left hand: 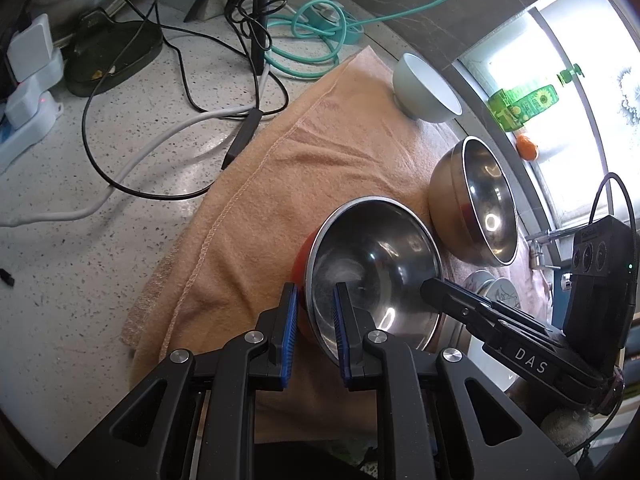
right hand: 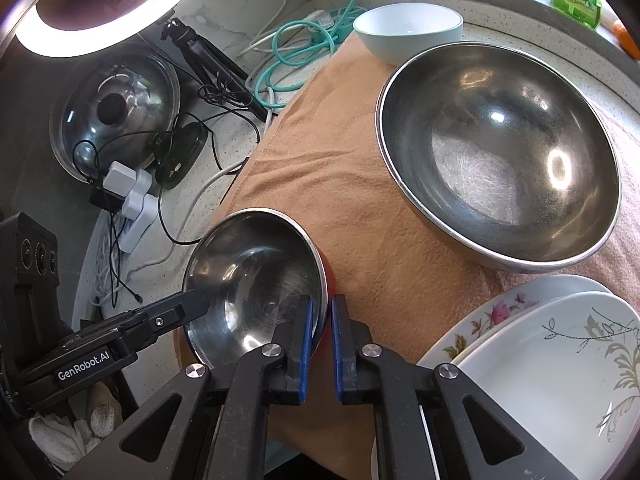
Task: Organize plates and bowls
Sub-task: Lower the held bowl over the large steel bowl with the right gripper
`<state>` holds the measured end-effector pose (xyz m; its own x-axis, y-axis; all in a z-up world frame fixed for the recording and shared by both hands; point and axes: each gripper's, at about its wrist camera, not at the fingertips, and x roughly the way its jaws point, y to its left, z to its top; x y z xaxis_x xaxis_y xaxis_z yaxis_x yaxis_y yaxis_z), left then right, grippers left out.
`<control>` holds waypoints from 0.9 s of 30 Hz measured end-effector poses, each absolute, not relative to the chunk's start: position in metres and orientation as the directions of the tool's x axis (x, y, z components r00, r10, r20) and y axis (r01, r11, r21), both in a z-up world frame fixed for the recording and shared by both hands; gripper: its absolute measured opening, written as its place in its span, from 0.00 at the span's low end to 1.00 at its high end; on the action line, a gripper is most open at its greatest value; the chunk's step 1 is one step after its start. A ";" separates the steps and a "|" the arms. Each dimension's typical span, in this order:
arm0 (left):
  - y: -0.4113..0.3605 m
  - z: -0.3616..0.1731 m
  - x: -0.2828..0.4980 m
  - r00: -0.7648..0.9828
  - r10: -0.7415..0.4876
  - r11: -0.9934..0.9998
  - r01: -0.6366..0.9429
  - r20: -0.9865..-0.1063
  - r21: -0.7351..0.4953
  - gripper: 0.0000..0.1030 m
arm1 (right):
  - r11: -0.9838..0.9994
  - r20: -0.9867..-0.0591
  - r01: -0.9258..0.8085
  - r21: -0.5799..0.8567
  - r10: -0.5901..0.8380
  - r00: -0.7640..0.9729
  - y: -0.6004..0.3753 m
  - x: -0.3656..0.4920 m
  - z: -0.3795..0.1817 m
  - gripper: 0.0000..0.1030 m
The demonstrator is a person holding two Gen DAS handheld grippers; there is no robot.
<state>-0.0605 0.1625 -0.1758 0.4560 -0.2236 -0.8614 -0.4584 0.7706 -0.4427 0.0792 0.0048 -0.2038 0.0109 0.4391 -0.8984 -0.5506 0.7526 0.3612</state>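
Towel-borne red bowl (right hand: 256, 280) between grippers

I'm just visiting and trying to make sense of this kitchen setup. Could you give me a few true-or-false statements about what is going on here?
1. Both sets of fingers pinch the rim of the same small red-sided steel bowl. True: the left gripper and the right gripper each clamp its rim.
2. The big steel bowl holds food. False: it is empty.
3. The bowls rest on an orange towel. True.
4. The white bowl is stacked inside the big steel bowl. False: it stands apart, behind it.
5. Flower-patterned plates are stacked at the right gripper's side. True.
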 end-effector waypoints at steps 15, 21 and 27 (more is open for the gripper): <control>0.160 -0.156 -0.055 0.484 -0.191 0.796 -0.434 -0.854 -0.423 0.15 | 0.742 -0.885 -0.558 0.371 0.465 0.030 0.002 0.079 -0.189 0.08; 0.156 -0.141 -0.042 0.511 -0.192 0.810 -0.400 -0.838 -0.429 0.15 | 0.747 -0.875 -0.549 0.374 0.481 0.058 -0.005 0.086 -0.173 0.08; 0.152 -0.131 -0.030 0.525 -0.199 0.827 -0.363 -0.828 -0.429 0.15 | 0.757 -0.870 -0.537 0.371 0.486 0.084 -0.011 0.093 -0.162 0.08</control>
<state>-0.0301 0.1521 -0.1308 0.5246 -0.1989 -0.8278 -0.3634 0.8270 -0.4290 0.0932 -0.0114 -0.1620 0.0842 0.4863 -0.8697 -0.5370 0.7574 0.3715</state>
